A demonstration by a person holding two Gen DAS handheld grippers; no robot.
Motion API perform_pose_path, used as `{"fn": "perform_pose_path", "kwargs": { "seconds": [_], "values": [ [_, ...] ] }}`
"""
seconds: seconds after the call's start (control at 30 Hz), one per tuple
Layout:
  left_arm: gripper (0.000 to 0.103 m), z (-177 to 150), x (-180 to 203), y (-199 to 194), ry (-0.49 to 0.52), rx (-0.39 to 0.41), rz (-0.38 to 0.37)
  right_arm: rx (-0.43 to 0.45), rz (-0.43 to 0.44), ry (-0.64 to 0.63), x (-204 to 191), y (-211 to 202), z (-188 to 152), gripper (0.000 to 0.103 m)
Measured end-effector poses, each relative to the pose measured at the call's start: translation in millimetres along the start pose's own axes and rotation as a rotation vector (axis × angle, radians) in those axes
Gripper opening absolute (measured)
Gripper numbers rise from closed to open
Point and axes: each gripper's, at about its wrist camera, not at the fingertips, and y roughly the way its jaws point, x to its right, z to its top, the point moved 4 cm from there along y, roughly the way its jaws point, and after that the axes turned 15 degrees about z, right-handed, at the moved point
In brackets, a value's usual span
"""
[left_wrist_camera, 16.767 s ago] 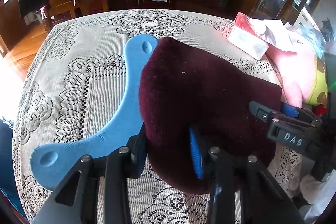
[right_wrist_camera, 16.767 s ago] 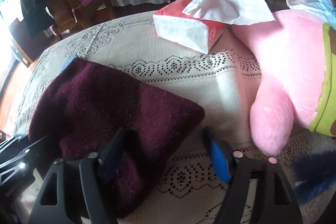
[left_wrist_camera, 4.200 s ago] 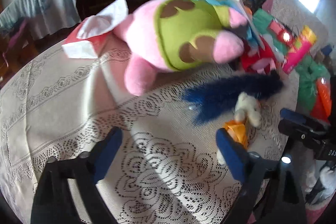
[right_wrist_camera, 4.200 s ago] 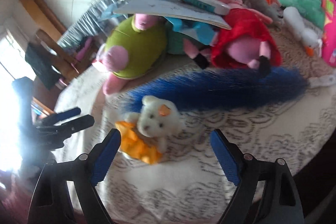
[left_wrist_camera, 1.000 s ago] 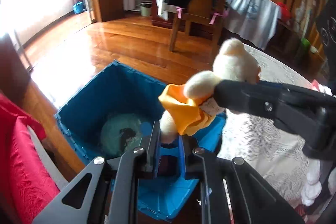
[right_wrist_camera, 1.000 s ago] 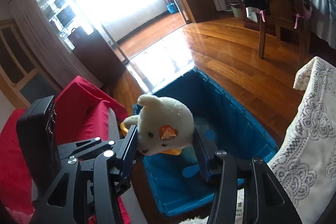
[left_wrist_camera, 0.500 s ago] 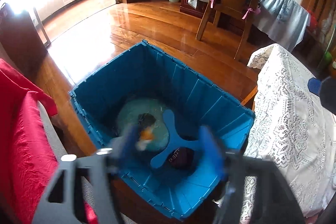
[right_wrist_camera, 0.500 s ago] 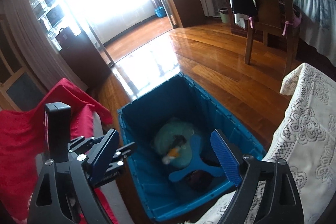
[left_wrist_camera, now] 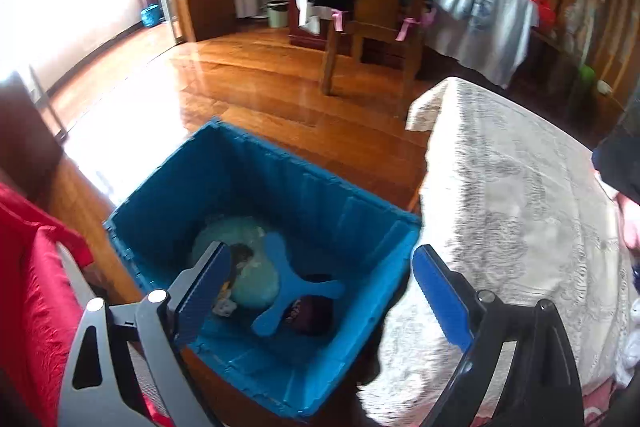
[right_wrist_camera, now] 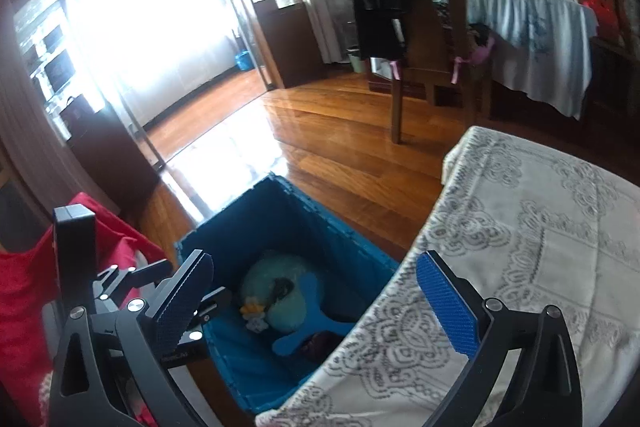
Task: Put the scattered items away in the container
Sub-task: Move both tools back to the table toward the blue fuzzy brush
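So far you've got several things down in the deep blue plastic crate (left_wrist_camera: 340,211) on the wood floor: a pale green round cushion (left_wrist_camera: 248,267), a flat blue foam boomerang-shaped piece (left_wrist_camera: 296,287), a dark maroon knit item (left_wrist_camera: 316,315) under it, and a small white plush bear w/ orange cloth (right_wrist_camera: 253,311) lying by the cushion. Both claws are empty. Your left claw (left_wrist_camera: 320,291) hangs over the crate w/ jaws opening, nothing btwn them; your right claw (right_wrist_camera: 316,303) likewise, jaws opening wide, nothing held.

What's left I can't count from here. Only a bare stretch of the cream lace-covered tabletop (right_wrist_camera: 552,227) shows; a hint of pink and white at the far right edge of the left view suggests more to fetch, prob.

Around: the tabletop's hanging lace edge sits right beside the crate's rim, so watch you don't snag it. Red fabric seat (left_wrist_camera: 36,287) crowds the other side. Wooden chair w/ dark clothes (right_wrist_camera: 400,7) stands well apart, no obstacle.
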Motion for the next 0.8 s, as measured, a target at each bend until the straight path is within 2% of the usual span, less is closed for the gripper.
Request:
{"fn": "perform_pose_path", "kwargs": {
  "seconds": [0.13,0.23,0.37,0.5,0.63,0.73,0.8],
  "values": [
    [0.093,9,56,-23,0.087,0.035,-0.061,0.060,-0.091,0.077,44,-55,-8,0.103],
    [0.093,20,119,-49,0.172,0.079,-0.118,0.105,-0.183,0.127,81,-108,-19,0.103],
    [0.093,28,196,-86,0.240,0.125,-0.221,0.204,-0.286,0.222,132,-196,-40,0.103],
    [0.093,24,276,-123,0.331,0.154,-0.340,0.308,-0.428,0.261,166,-285,-65,0.103],
    [0.093,4,363,-161,0.441,0.161,-0.467,0.384,-0.532,0.356,207,-361,-97,0.103],
    [0.093,-19,421,-187,0.512,0.153,-0.567,0.404,-0.591,0.443,234,-406,-134,0.103],
    [0.093,-35,449,-198,0.562,0.156,-0.600,0.403,-0.626,0.506,254,-432,-162,0.103]
  ]
}}
